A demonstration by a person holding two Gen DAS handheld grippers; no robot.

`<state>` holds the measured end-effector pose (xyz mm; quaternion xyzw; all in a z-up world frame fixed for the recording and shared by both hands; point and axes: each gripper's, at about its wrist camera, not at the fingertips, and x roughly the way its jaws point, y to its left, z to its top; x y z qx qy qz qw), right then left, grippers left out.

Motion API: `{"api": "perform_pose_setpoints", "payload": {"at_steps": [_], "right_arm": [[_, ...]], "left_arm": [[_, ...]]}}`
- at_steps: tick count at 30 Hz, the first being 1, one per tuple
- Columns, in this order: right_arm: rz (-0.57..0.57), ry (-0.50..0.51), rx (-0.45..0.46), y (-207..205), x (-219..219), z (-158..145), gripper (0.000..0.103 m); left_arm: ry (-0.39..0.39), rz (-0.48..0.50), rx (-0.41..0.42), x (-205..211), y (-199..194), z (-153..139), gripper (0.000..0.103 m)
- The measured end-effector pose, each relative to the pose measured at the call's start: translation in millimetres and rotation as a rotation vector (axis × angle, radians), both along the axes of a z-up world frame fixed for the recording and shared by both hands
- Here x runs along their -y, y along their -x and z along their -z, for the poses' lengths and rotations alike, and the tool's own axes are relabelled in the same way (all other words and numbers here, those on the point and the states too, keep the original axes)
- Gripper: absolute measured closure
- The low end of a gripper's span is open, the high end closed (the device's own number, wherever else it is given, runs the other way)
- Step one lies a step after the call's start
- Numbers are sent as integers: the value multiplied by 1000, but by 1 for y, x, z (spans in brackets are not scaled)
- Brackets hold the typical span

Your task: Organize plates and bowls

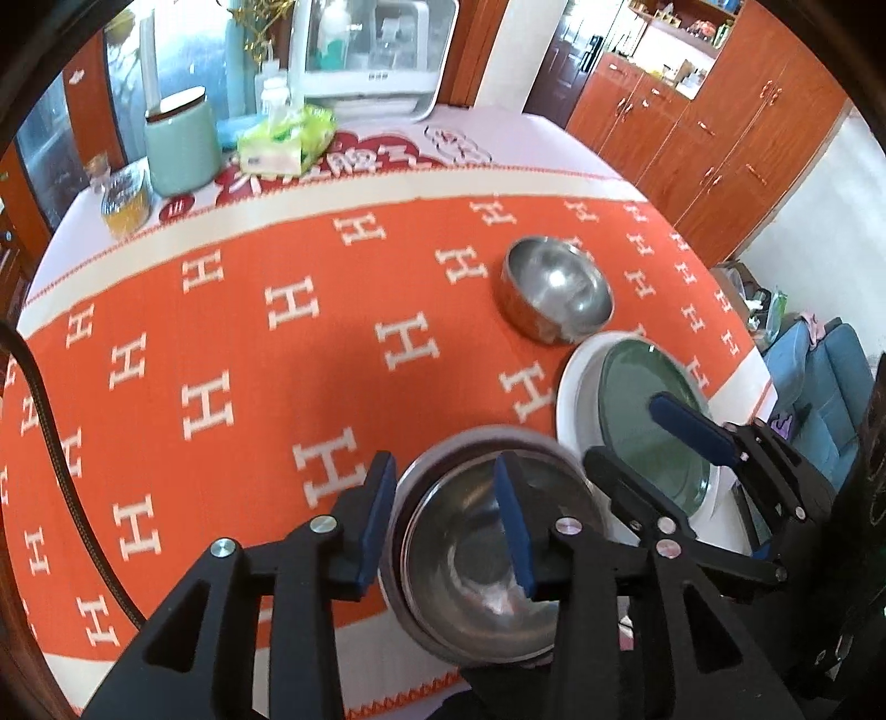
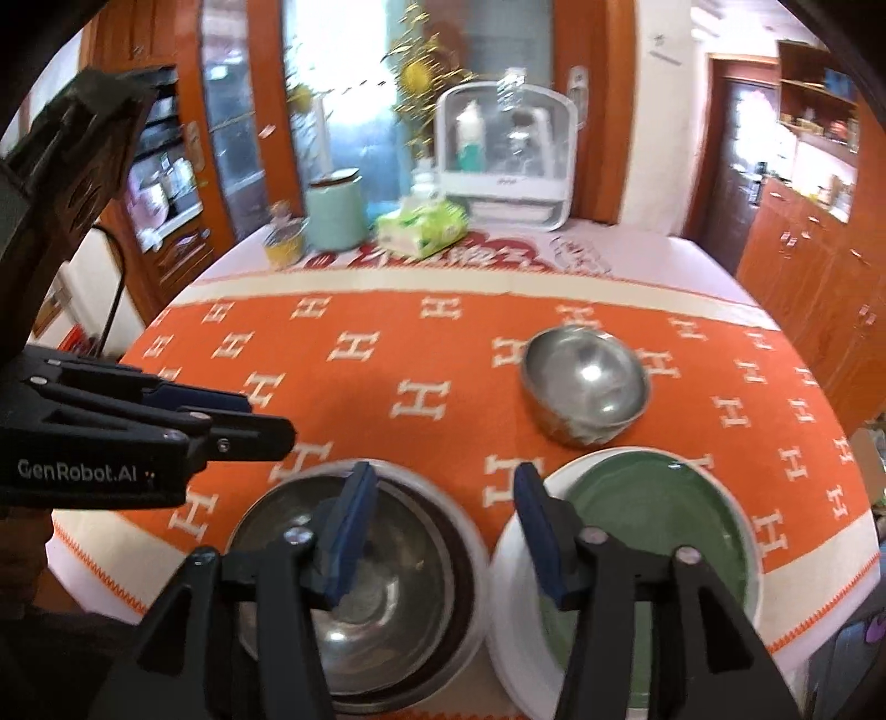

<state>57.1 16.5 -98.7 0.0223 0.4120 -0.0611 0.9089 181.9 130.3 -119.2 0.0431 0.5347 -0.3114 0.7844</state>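
A steel bowl (image 1: pixel 476 559) (image 2: pixel 360 587) sits nested in a larger bowl at the table's near edge. My left gripper (image 1: pixel 443 465) (image 2: pixel 271 415) hovers just above it, open, one finger outside the left rim and one over the inside, with its pads apart from the rim. To the right a green plate (image 1: pixel 637 399) (image 2: pixel 664 515) lies on a white plate (image 1: pixel 573 399) (image 2: pixel 509 587). My right gripper (image 2: pixel 443 476) (image 1: pixel 648 443) stands open over the gap between the bowls and the plates and holds nothing. A single steel bowl (image 1: pixel 559 288) (image 2: pixel 587 382) stands farther back.
On the orange H-patterned cloth (image 1: pixel 249 343), at the far end of the table, stand a mint canister (image 1: pixel 180 147), a tissue pack (image 1: pixel 288 141), a small jar (image 1: pixel 127 202) and a white dish cabinet (image 1: pixel 376 50). Wooden cupboards (image 1: pixel 709 133) line the right wall.
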Motion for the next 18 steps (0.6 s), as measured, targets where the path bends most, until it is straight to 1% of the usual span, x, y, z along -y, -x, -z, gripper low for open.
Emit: {"api": "perform_pose_setpoints", "payload": {"at_steps": [1, 3, 5, 7, 13, 15, 18], "right_arm": [[17, -1, 13, 2, 5, -2, 44], [55, -2, 37, 4, 16, -6, 43], [87, -8, 55, 6, 27, -9, 43], [122, -20, 71, 6, 42, -12, 42], [175, -53, 86, -1, 75, -19, 42], [182, -58, 88, -4, 84, -20, 42], [187, -68, 85, -8, 95, -20, 41]], "left_arm": [[9, -3, 13, 2, -1, -2, 57], [17, -7, 36, 7, -3, -6, 52], [19, -6, 55, 14, -5, -10, 51], [23, 2, 59, 22, -8, -12, 42], [24, -9, 71, 45, -19, -20, 39], [23, -22, 57, 52, -24, -21, 38], [33, -32, 12, 63, -36, -17, 36]]}}
